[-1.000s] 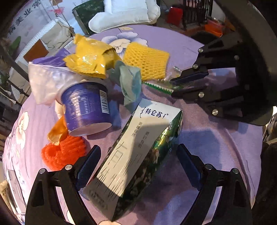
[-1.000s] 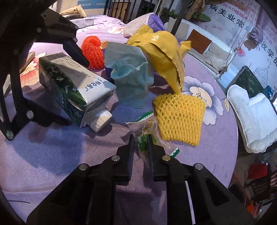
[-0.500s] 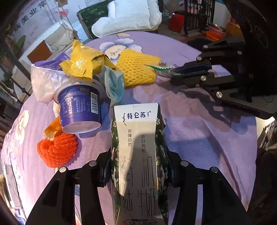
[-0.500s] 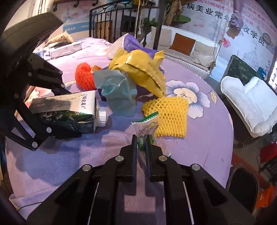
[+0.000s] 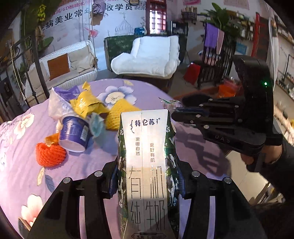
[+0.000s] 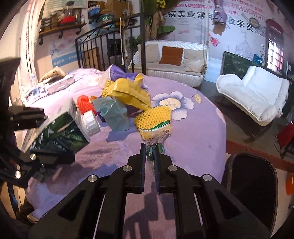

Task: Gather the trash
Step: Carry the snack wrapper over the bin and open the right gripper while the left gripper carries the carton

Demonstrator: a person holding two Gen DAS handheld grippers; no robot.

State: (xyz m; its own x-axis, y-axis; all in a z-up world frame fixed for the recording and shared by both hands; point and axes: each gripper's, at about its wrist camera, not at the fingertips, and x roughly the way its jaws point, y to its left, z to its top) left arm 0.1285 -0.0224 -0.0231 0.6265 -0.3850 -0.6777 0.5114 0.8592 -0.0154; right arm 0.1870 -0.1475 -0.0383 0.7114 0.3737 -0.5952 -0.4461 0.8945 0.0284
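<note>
Milk carton [image 5: 148, 165] at six o'clock reads 特仑苏 — below it 有机纯牛奶 — while the wall banner [image 5: 88, 12] at eleven o'clock shows 美业常.
</note>
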